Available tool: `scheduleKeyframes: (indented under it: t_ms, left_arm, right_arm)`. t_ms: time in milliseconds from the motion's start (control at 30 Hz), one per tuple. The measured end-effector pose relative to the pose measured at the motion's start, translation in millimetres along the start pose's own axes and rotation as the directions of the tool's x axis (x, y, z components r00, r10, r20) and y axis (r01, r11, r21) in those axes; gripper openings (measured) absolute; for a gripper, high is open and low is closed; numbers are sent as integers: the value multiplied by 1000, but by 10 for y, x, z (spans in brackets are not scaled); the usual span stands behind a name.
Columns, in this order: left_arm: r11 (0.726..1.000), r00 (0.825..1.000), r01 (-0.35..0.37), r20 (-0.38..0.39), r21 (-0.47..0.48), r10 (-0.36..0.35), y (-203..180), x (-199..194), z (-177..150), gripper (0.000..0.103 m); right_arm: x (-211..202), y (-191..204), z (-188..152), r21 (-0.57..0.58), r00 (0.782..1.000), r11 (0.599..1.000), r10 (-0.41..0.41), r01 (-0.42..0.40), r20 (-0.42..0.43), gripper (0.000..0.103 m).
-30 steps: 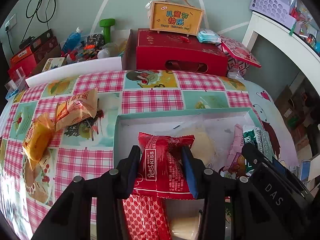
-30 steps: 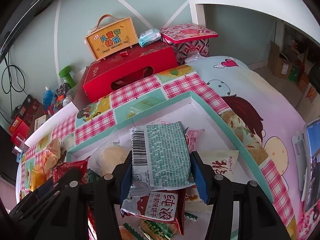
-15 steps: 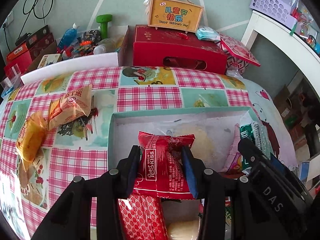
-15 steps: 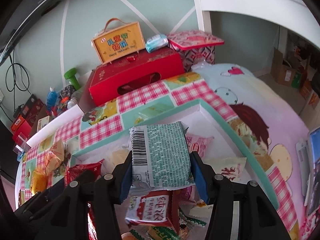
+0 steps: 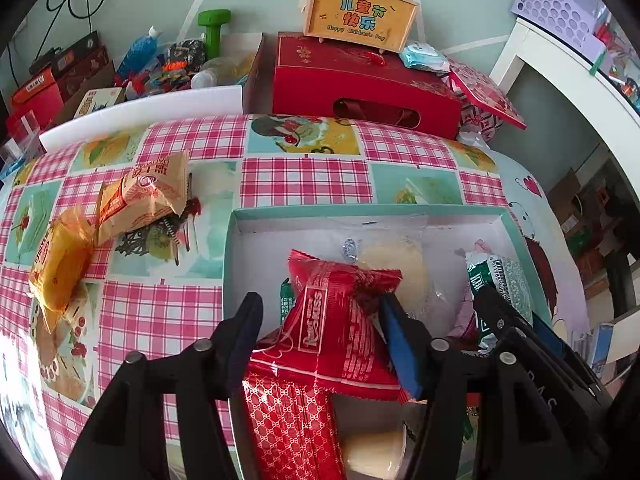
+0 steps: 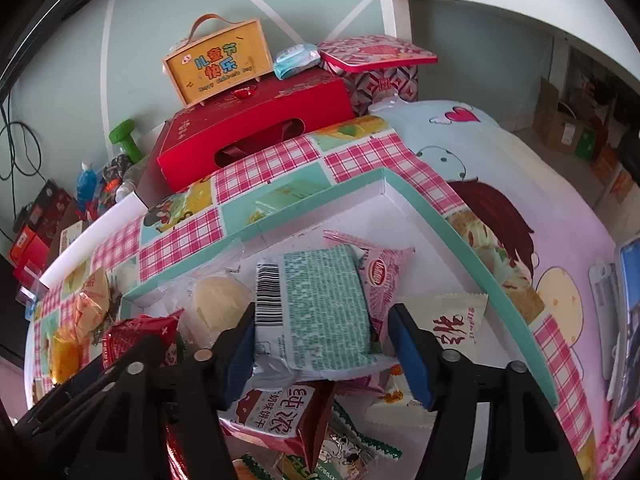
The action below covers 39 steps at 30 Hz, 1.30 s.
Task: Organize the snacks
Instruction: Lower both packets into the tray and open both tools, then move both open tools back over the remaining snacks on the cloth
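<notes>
A teal-rimmed white box (image 5: 360, 212) (image 6: 416, 196) on the table holds several snack packs. My left gripper (image 5: 320, 320) stands open over it; a red snack pack (image 5: 340, 320) lies loose between its jaws, touching the right one. My right gripper (image 6: 322, 332) is also open above the box, with a green-and-white snack pack (image 6: 320, 304) loose between its jaws. The red pack also shows at the left of the right wrist view (image 6: 136, 332). The green pack also shows at the right of the left wrist view (image 5: 504, 280).
Two orange snack packs (image 5: 140, 196) (image 5: 60, 264) lie on the checked tablecloth left of the box. A red gift box (image 5: 360, 84) with a yellow case (image 5: 358, 8) on top stands behind. Bottles and cartons (image 5: 160, 60) crowd the back left. A white shelf (image 5: 580, 72) stands right.
Both grippers have opened their jaws and let go of their packs, which now rest lower in the box. Both views have shifted slightly nearer the box.
</notes>
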<state>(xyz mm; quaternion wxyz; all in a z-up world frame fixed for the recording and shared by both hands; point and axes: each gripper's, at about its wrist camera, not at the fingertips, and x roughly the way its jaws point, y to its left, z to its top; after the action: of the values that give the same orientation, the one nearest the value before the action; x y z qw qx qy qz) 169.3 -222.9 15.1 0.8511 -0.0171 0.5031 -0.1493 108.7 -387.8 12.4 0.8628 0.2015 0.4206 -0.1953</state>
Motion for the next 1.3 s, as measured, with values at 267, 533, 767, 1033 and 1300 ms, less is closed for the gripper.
scheduleKeyframes:
  t_ms: [267,533,767,1033,1300]
  left_arm:
    - [999,999,31,-32,-44,-32,117,-128,40,68]
    - [996,999,37,-27,-87,-39,280,-257,94,71]
    - [990,1000,28,13,-138,-26,492,-404,160,80]
    - [969,989,-135,29,-208,144,776,-435,198,81]
    - [953,964,-255,36,-161,264,898,-465,187,91]
  right_arm:
    - [-47,2,-2,-7,999,999,-35,35,-37,83]
    - [-124,-10,-5,-31,995,996,-80,78,-56,89]
    - [-222,2,11,-45,994,995,-96,94,-46,93]
    - [-397,156,14,-87,995,992,-97,96,-14,93]
    - [-389,483,-68,-152,999,988,-45,40,-28,93]
